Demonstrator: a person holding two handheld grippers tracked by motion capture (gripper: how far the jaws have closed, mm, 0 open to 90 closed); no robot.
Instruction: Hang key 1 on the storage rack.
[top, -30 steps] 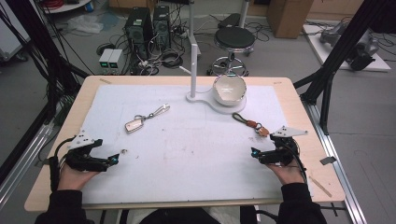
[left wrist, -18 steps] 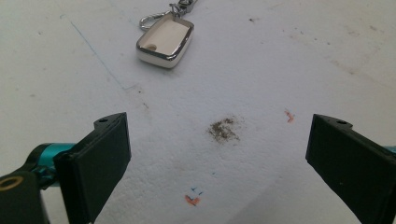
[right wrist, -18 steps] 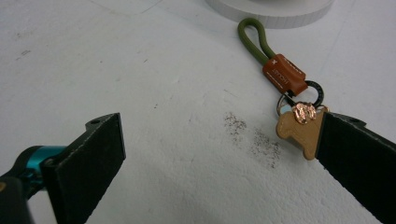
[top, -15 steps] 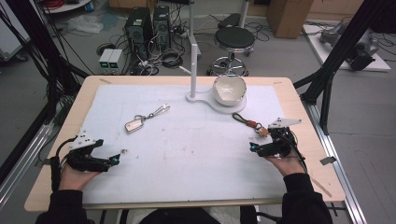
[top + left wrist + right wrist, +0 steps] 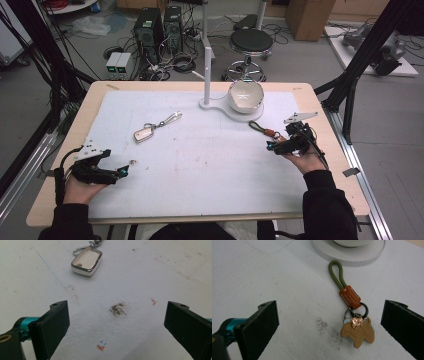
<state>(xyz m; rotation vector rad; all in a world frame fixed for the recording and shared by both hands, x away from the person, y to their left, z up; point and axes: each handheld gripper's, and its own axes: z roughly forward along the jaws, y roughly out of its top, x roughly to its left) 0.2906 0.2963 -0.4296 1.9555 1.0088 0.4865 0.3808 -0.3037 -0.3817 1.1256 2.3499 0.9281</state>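
1. My right gripper (image 5: 329,327) is wide open around the brown keychain (image 5: 352,312), not touching it. Nothing is picked up yet.
2. The keychain lies flat on the white mat (image 5: 210,165), near the bowl stand (image 5: 352,255).
3. Its long line runs from the dog tag by me up to the green loop (image 5: 337,273), pointing at the stand.
4. My left gripper (image 5: 115,327) is open too, holding nothing, with the silver keychain (image 5: 86,261) well ahead.

i see a matt white, slightly smudged table cover (image 5: 274,277) under my jaws of dull black plastic. lower right in the right gripper view lies a keychain (image 5: 353,312): olive cord loop, glossy orange leather tab, metal ring, matt tan charm. the white fob (image 5: 86,261), upper left in the left gripper view, has a shiny chrome rim.
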